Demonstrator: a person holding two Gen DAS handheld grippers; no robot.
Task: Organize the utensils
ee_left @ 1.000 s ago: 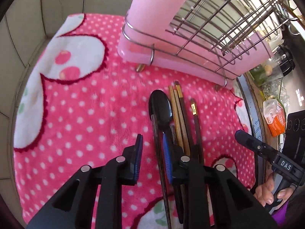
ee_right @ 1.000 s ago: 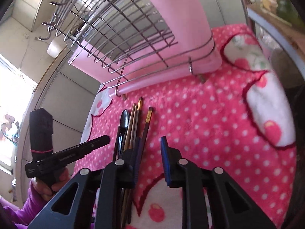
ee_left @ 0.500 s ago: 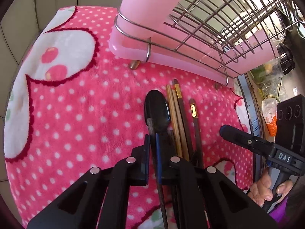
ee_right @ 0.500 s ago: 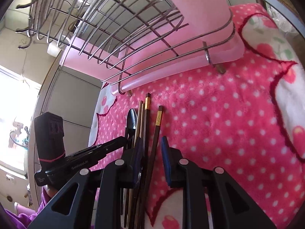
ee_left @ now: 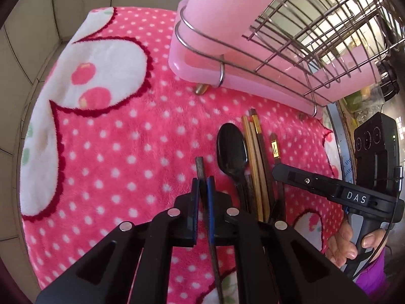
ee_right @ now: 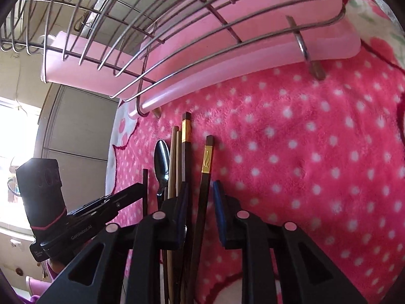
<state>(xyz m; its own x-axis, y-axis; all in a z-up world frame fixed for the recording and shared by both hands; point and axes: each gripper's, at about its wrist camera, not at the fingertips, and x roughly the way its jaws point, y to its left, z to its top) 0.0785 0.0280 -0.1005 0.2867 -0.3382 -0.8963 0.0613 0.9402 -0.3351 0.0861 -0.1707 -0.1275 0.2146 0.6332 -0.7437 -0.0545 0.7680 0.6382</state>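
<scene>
My left gripper is shut on a thin dark chopstick, held a little left of the other utensils. These lie side by side on the pink dotted towel: a black spoon, two light wooden chopsticks and dark ones with gold bands. My right gripper straddles the rightmost gold-banded chopstick. Its jaws are closing, with narrow gaps still showing beside the stick. In the left wrist view it comes in from the right.
A wire dish rack on a pink drip tray stands just beyond the utensils, its feet on the towel. Tiled wall lies at the left. A person's hand holds the right gripper's handle. Clutter sits past the counter edge at right.
The left gripper shut on the dark chopstick and drew it left, apart from the spoon. The right gripper came forward and down over the gold-banded chopstick, its jaws narrowing.
</scene>
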